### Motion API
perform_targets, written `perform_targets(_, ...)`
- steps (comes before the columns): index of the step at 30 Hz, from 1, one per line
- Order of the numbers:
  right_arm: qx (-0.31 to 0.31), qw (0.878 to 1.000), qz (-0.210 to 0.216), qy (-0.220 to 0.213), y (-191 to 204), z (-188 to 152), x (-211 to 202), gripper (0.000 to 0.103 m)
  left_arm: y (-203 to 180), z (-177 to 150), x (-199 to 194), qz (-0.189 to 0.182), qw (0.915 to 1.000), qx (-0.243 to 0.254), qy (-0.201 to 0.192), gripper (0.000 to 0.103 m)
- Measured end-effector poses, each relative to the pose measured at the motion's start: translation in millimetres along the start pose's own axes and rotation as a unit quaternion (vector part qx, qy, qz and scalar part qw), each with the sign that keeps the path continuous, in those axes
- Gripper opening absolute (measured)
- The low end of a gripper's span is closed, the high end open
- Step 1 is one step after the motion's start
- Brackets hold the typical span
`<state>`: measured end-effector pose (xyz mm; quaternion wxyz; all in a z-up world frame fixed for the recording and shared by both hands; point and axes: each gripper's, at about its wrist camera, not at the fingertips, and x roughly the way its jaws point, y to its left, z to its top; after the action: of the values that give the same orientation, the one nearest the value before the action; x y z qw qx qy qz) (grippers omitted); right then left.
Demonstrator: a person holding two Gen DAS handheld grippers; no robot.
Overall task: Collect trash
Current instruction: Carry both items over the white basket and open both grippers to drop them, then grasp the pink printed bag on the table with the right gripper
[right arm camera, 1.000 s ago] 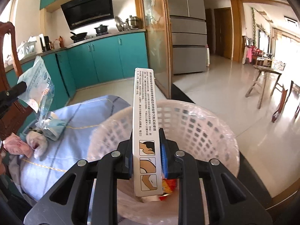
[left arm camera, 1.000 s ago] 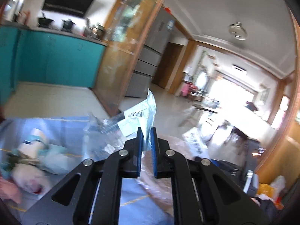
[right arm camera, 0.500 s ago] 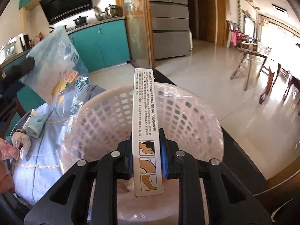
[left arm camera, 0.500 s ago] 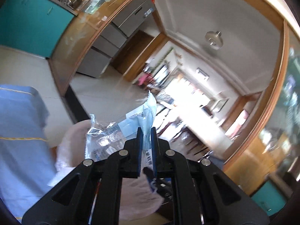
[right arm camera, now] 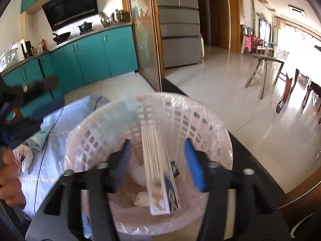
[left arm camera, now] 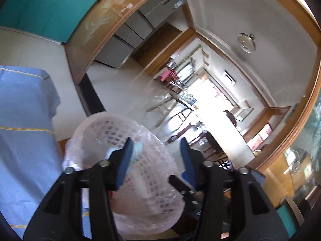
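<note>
Over the basket (right arm camera: 210, 124), your right gripper (right arm camera: 158, 160) has just been opening; its jaws stand apart, and the box (right arm camera: 158, 172) between them, blurred, touches neither pad, its lower end inside the basket. Your left gripper (left arm camera: 155, 156) has also just been opening above the same basket (left arm camera: 152, 172); nothing lies between its jaws. The blue cloth (left arm camera: 24, 120) lies beside the basket.

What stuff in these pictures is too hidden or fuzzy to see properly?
- Right wrist view: the long box dropping into the basket is motion-blurred; its print is unreadable.
- Right wrist view: the trash at the basket's bottom is partly hidden by the open right gripper.
- Left wrist view: the open left gripper covers the basket's inside, so its contents can't be seen.
</note>
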<state>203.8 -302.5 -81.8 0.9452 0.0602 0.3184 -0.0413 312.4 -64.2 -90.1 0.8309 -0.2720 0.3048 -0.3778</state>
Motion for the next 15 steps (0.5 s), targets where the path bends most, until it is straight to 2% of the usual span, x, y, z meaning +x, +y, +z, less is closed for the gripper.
perform_targets(1, 0.002, 1.0, 0.005, -0.002, 1, 1, -1, 0.061, 0, 1, -7, 0.008, 1.0, 0.002, -0.005, 0.062)
perform_targets(3, 0.006, 1.0, 0.015, -0.002, 4, 3, 0, 0.061, -1, 3, -30, 0.051, 0.998, 0.017, -0.033, 0.064)
perform_targets(4, 0.006, 1.0, 0.024, -0.002, 7, 4, 0, 0.061, -2, 2, -41, 0.085, 0.9949, 0.028, -0.047, 0.064)
perform_targets(5, 0.004, 0.999, 0.032, -0.003, 11, 5, 1, 0.061, -4, 3, -58, 0.154, 0.9847, 0.05, -0.065, 0.064)
perform_targets(6, -0.001, 0.999, 0.046, -0.007, 19, 7, 0, 0.061, -6, 4, -69, 0.209, 0.9728, 0.066, -0.075, 0.064)
perform_targets(7, -0.012, 0.998, 0.062, -0.013, 29, 8, -1, 0.061, -8, 4, -82, 0.277, 0.9527, 0.091, -0.084, 0.063)
perform_targets(8, -0.024, 0.997, 0.076, -0.017, 38, 9, -1, 0.061, -10, 4, -93, 0.336, 0.9302, 0.114, -0.094, 0.063)
perform_targets(9, -0.043, 0.994, 0.097, -0.023, 52, 9, -2, 0.061, -12, 5, -101, 0.376, 0.912, 0.129, -0.1, 0.063)
perform_targets(10, -0.068, 0.99, 0.121, -0.028, 69, 9, -2, 0.061, -14, 7, -116, 0.428, 0.8839, 0.152, -0.11, 0.063)
perform_targets(12, -0.109, 0.98, 0.166, -0.019, 102, 7, 1, 0.061, -17, 7, -137, 0.468, 0.8569, 0.173, -0.128, 0.063)
perform_targets(13, -0.132, 0.97, 0.203, -0.016, 123, 4, 2, 0.061, -19, 8, -154, 0.483, 0.8455, 0.18, -0.141, 0.063)
perform_targets(15, -0.172, 0.953, 0.251, -0.004, 163, -4, 7, 0.061, -21, 10, -175, 0.493, 0.8364, 0.18, -0.158, 0.063)
